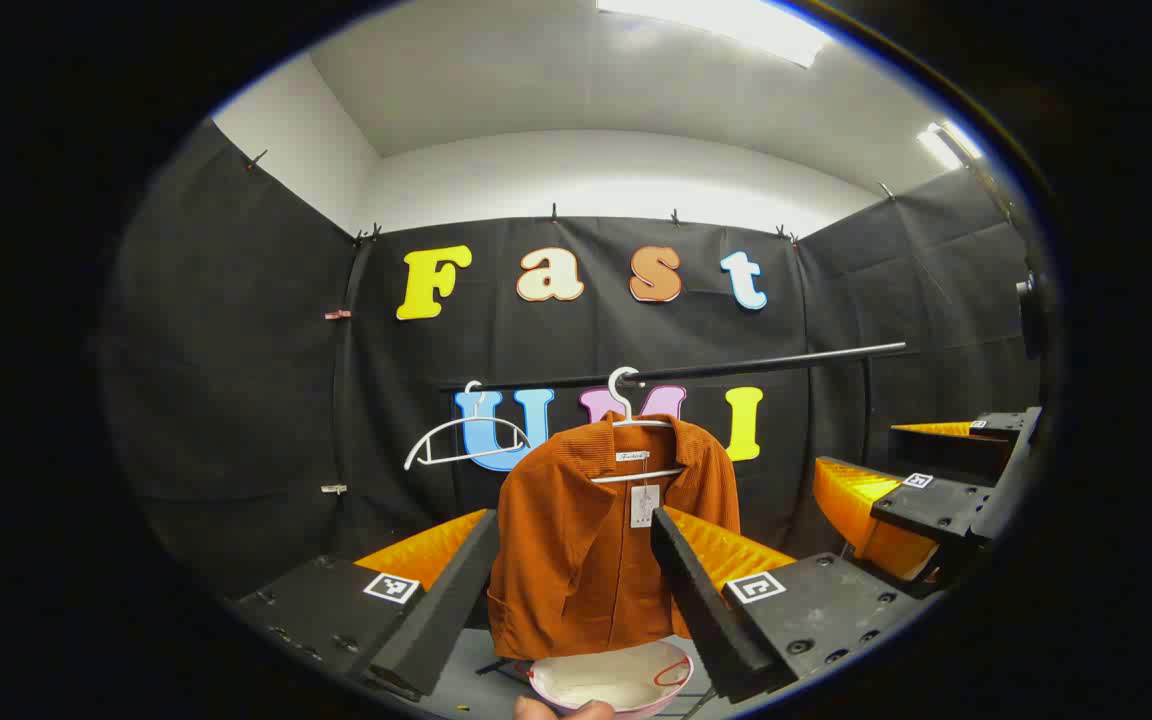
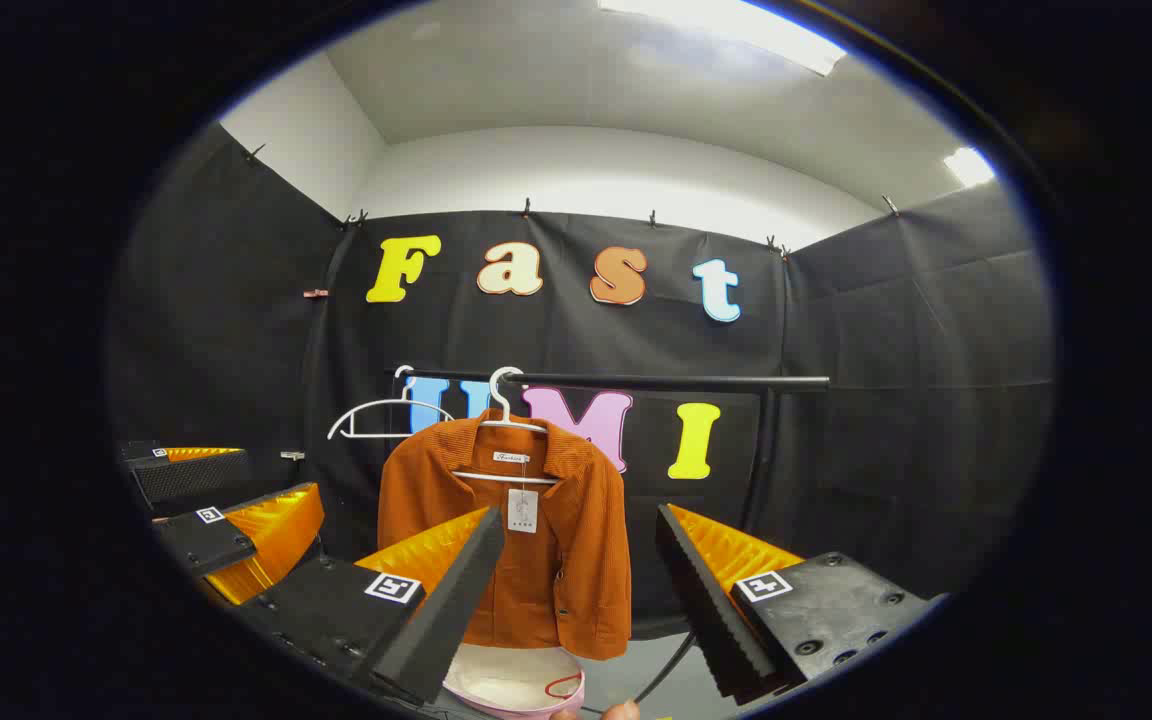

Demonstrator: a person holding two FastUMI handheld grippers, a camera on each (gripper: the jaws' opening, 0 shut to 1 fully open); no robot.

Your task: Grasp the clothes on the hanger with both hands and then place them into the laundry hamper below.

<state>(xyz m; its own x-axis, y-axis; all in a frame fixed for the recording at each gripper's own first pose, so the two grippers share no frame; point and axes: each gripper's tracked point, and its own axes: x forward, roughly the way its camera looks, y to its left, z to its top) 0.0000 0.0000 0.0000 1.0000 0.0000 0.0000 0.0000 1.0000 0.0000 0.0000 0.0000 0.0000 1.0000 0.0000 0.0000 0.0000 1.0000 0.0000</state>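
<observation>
The jacket [image 1: 586, 540] is seen hanging on a white hanger [image 1: 636, 445] from the black rail [image 1: 736, 368], straight ahead, with the hamper [image 1: 616, 680] sitting right below its hem. Nothing is gripped yet.

Starting at the tools: the left gripper [image 1: 576, 585] is held with its fingers wide apart, and the jacket's body is framed between them, though it's farther off and isn't being touched. The right gripper [image 2: 581, 590] is spread open too, with the jacket's right half lined up in the gap and no contact there either. In the left gripper view, the right gripper can also be made out off to the side.

Handling-wise, the jacket looks like soft ribbed cloth, so it's judged to be light and floppy rather than stiff, and it'll probably sag and bunch wherever it's pinched. It isn't fragile and shouldn't be slippery given the texture. A paper tag [image 1: 644, 505] is dangling at the collar and is best avoided. The shoulders, one per gripper, are reckoned the best spots, so the cloth can be lifted clear of the hanger's arms without snagging.

Further out, a second, bare hanger [image 1: 461, 440] is hooked on the same rail, just beside the jacket.
</observation>
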